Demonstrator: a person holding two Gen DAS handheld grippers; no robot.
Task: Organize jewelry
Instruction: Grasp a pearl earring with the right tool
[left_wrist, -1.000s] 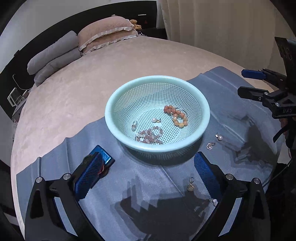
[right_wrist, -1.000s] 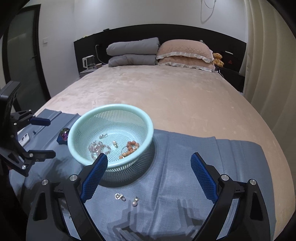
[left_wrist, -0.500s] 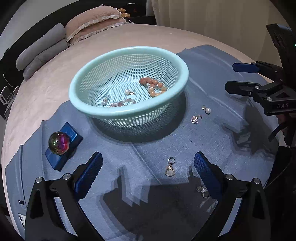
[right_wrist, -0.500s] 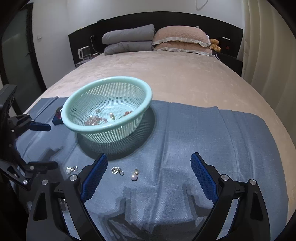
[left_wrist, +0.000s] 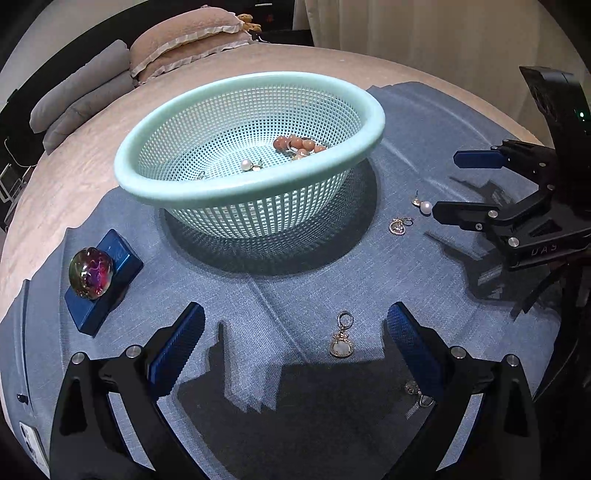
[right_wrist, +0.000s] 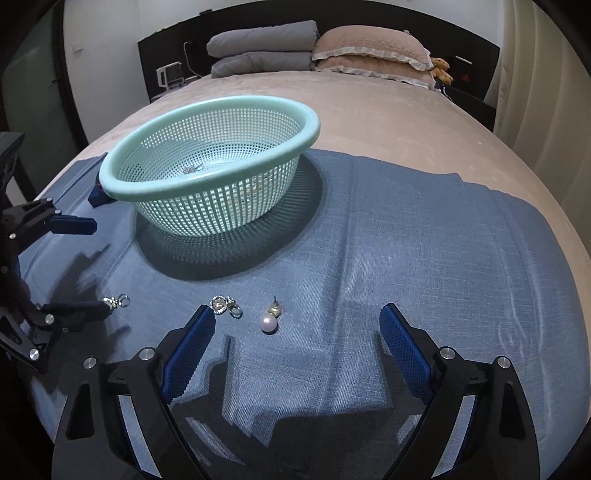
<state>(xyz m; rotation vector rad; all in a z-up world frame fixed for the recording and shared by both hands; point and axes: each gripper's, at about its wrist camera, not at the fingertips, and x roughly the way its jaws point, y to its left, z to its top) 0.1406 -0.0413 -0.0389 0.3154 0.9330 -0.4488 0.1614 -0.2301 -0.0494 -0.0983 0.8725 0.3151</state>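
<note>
A mint mesh basket (left_wrist: 369, 140) (right_wrist: 221, 162) stands on a blue cloth (left_wrist: 295, 280) and holds an orange bead bracelet (left_wrist: 299, 144) and a pearl earring (left_wrist: 246, 165). On the cloth lie a pendant earring (left_wrist: 341, 341), a small charm (left_wrist: 417, 393) beside my left gripper's right finger, a ring-shaped earring (left_wrist: 399, 226) (right_wrist: 223, 305) and a pearl earring (left_wrist: 424, 206) (right_wrist: 269, 320). My left gripper (left_wrist: 295, 347) is open low over the pendant earring. My right gripper (right_wrist: 295, 345) is open, low, just right of the pearl earring.
An iridescent ball (left_wrist: 90, 273) sits on a blue box (left_wrist: 110, 284) left of the basket. Each gripper shows in the other's view, the right (left_wrist: 476, 184) and the left (right_wrist: 74, 266). Pillows (right_wrist: 317, 51) lie at the bed's head.
Both grippers have come down and forward toward the cloth. The basket and loose earrings now look larger and closer. Both stay open.
</note>
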